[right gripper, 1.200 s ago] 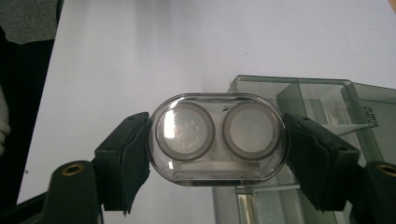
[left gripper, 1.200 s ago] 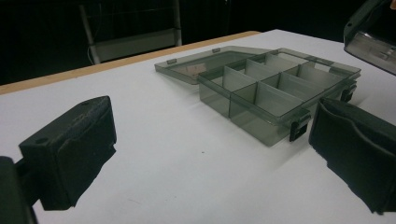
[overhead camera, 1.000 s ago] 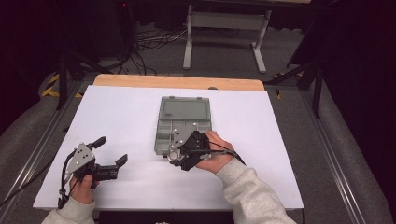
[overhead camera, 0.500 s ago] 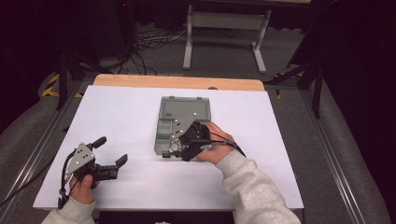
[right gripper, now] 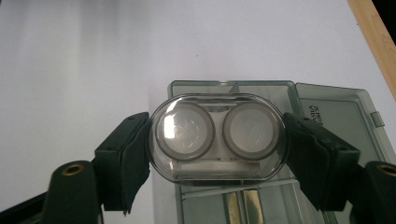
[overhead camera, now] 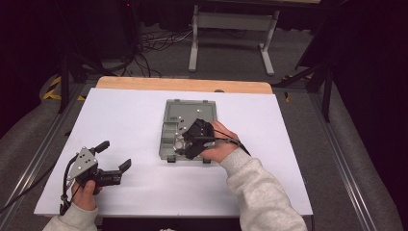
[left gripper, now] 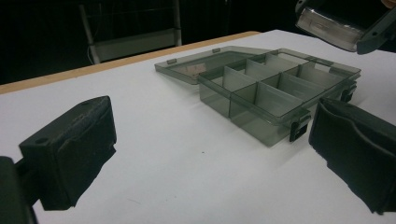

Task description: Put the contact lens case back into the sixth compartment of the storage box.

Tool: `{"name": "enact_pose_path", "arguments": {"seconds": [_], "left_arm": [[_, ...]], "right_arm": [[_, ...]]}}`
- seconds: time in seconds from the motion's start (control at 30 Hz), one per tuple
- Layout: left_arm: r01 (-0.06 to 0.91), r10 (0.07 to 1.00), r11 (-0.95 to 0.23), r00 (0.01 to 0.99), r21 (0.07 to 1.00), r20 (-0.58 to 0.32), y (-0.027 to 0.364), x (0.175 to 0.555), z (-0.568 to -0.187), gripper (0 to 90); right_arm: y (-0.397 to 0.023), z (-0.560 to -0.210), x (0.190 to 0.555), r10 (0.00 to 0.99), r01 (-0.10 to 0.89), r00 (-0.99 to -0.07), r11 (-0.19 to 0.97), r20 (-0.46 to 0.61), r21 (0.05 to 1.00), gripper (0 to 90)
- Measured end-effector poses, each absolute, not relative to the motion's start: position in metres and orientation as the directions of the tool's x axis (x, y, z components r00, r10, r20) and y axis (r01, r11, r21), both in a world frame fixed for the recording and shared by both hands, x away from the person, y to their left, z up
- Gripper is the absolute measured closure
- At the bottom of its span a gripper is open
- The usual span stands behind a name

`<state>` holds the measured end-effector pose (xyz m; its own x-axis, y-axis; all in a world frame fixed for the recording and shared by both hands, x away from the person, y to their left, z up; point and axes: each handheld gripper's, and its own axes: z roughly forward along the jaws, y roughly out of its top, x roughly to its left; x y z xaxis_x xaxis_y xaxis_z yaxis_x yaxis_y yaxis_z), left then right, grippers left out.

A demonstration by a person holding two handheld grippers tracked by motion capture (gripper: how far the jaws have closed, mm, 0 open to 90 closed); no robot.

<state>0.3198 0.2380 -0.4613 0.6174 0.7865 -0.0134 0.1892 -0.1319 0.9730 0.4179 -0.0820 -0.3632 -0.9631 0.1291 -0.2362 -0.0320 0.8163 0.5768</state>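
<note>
Because the clear lens case (right gripper: 218, 137) is smooth and rounded and is pinched only at its two ends, I'd worry first about it slipping or twisting out of the right gripper (overhead camera: 185, 144). Its jaws are clamped on the case, which hangs just above the near compartments of the open organizer box (overhead camera: 187, 130). A nudge against a divider or the box wall could tip it, and a bump could slide the light box across the white table top (overhead camera: 120, 120).

Nearest me, the left gripper (overhead camera: 114, 160) rests low by the table's front corner, jaws spread wide and holding nothing, well clear of the box.

Farther out, the lid (left gripper: 196, 65) lies flat beyond the compartments, so lowering from above is unobstructed. There is open white surface on both sides of the box, and the wooden table edge (overhead camera: 183, 85) lies well beyond it.
</note>
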Motion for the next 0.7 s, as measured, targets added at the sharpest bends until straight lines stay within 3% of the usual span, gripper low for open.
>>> {"name": "enact_pose_path", "arguments": {"seconds": [0.7], "left_arm": [[0.189,0.786,-0.133,0.618,0.973,-0.013,0.238,0.32,-0.461,1.6]], "right_arm": [[-0.078,-0.379,0.446,0.161,0.005,-0.959,0.83,-0.232,0.558,26.4]]}}
